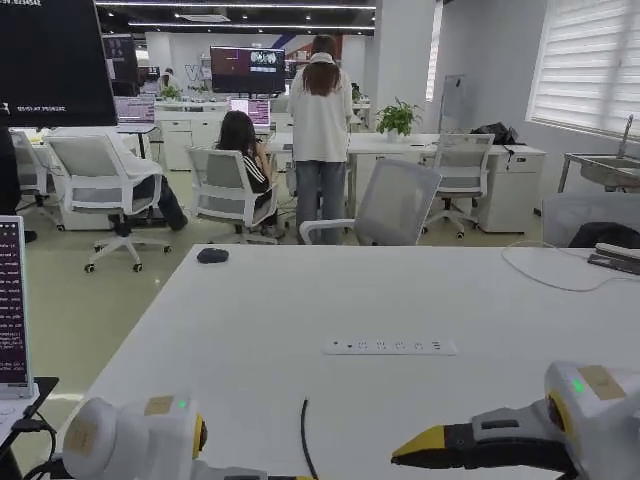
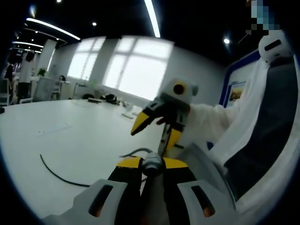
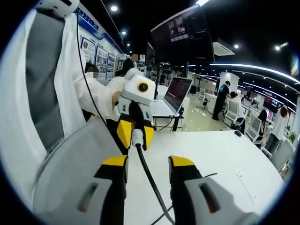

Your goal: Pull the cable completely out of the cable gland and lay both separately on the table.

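Note:
My left gripper (image 2: 152, 165) is shut on the small grey cable gland (image 2: 152, 161), whose end shows between the yellow pads. The right gripper view has that gland (image 3: 137, 138) in the left gripper (image 3: 136, 133), with the black cable (image 3: 149, 178) running from it down between my own jaws. My right gripper (image 3: 147, 161) is open, its jaws standing apart on either side of the cable. The cable's loose length (image 2: 58, 175) curves over the white table (image 1: 300, 300), and its end (image 1: 303, 430) lies between the left gripper's white body (image 1: 130, 437) and the right gripper (image 1: 430, 450).
A white power strip (image 1: 390, 346) is set in the table's middle and a dark mouse (image 1: 212, 255) lies at its far edge. A white cord (image 1: 560, 282) loops at the right. A screen (image 1: 12, 300) stands at the left. Office chairs (image 1: 395, 205) and people are beyond.

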